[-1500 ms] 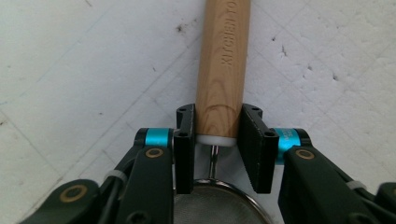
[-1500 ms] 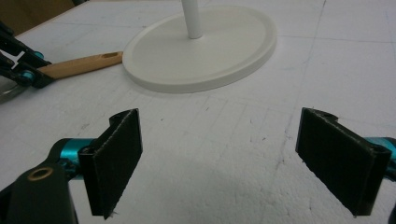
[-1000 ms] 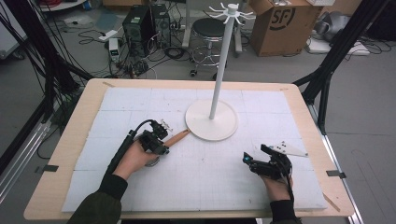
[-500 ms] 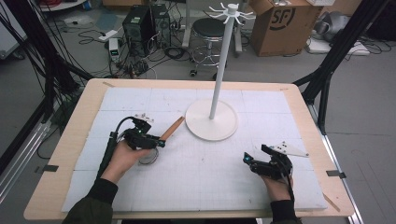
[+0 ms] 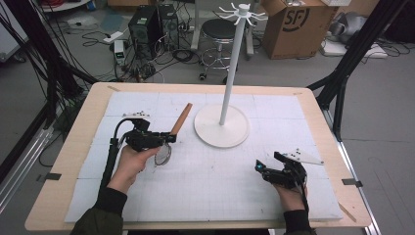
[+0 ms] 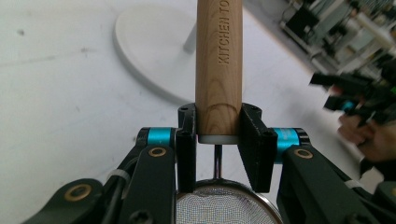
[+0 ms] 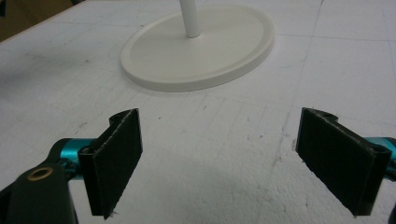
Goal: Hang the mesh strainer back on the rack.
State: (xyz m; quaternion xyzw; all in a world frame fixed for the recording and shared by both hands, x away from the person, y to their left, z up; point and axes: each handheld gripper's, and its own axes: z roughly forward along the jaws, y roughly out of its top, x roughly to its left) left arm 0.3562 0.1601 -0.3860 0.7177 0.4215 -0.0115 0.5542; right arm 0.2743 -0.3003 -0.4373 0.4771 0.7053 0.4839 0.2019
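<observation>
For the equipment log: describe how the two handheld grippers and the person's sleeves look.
Both are black, angular two-jaw tools. The left gripper has flat black rectangular pads, turquoise metal collars and brass-coloured pivot pins; a black cable trails back along the forearm. The right gripper has the same pads and turquoise collars, plus a grey three-cornered plate on top. The sleeves are dark olive with black cuffs.
</observation>
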